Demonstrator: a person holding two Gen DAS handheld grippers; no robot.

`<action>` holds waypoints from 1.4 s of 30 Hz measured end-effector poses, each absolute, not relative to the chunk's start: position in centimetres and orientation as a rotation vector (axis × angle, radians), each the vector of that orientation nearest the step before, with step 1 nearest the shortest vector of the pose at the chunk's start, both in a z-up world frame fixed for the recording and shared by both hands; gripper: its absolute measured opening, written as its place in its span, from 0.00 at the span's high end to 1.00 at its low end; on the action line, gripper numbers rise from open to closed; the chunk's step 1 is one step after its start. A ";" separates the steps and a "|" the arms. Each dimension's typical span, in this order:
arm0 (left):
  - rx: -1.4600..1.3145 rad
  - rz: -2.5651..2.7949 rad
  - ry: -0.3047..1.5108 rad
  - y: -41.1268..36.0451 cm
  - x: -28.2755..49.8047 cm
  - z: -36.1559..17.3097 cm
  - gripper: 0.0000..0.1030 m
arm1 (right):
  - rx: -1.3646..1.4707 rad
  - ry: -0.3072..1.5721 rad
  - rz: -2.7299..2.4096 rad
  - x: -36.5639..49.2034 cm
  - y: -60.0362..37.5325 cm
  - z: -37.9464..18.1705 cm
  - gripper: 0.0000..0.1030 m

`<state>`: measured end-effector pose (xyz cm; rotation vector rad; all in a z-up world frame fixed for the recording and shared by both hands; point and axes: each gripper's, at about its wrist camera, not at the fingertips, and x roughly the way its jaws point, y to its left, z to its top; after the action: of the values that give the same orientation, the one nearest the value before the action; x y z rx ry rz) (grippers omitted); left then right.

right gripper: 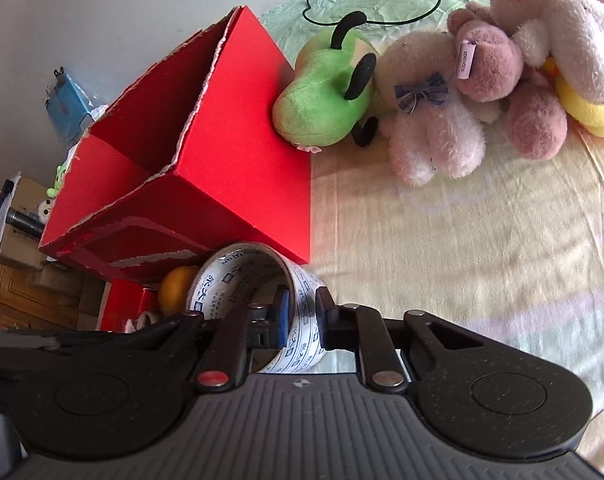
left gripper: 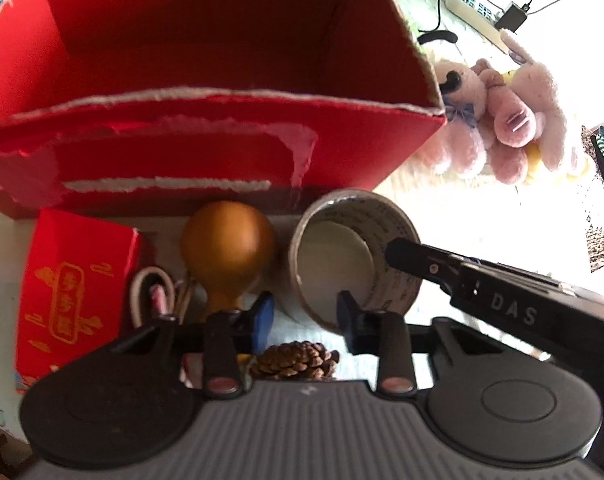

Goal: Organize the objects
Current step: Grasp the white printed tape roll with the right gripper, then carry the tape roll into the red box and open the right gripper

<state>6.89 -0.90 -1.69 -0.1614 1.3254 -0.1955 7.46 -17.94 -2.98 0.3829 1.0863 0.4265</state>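
A big red cardboard box (left gripper: pixel 206 92) with torn edges stands open in front; it also shows in the right wrist view (right gripper: pixel 206 152). My right gripper (right gripper: pixel 302 316) is shut on the wall of a printed tape roll (right gripper: pixel 242 276), one finger inside the ring and one outside. In the left wrist view the tape roll (left gripper: pixel 354 256) sits right of a brown gourd (left gripper: pixel 228 244). My left gripper (left gripper: pixel 304 316) is open and empty, just above a pine cone (left gripper: pixel 296 360).
A small red box with gold print (left gripper: pixel 74 288) stands at the left beside coiled cords (left gripper: pixel 154 292). Plush toys, pink (right gripper: pixel 434 120) and green (right gripper: pixel 326 96), lie right of the big box on the pale bedsheet (right gripper: pixel 462 240). A power strip (left gripper: pixel 474 8) lies far back.
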 end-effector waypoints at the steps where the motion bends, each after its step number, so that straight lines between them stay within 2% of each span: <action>1: -0.158 -0.202 1.321 -1.1 6.9 -1.9 0.78 | 0.381 1.081 0.427 7.3 -18.1 -2.9 0.86; 10: -0.069 -0.324 1.258 -3.7 5.9 0.3 0.79 | 0.438 1.025 0.361 5.8 -21.3 -1.4 0.86; 17: 0.065 -0.453 1.058 -6.0 3.8 4.9 0.80 | 0.476 0.857 0.326 3.8 -23.9 3.4 0.86; 24: 0.063 -0.499 0.859 -3.2 4.3 11.9 0.80 | 0.410 0.675 0.351 4.8 -22.2 9.5 0.86; 28: 0.044 -0.476 0.810 -0.7 6.4 13.8 0.80 | 0.349 0.631 0.388 7.5 -19.4 11.1 0.86; 35: 0.004 -0.408 0.856 4.1 12.4 12.5 0.81 | 0.258 0.717 0.416 13.2 -13.7 10.3 0.86; 42: 0.000 -0.386 0.982 6.7 17.2 6.8 0.81 | 0.165 0.861 0.385 17.4 -10.0 6.4 0.86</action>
<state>17.22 6.73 6.80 0.0004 0.9824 -0.3857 17.41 -9.95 6.45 0.1653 0.8609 0.3846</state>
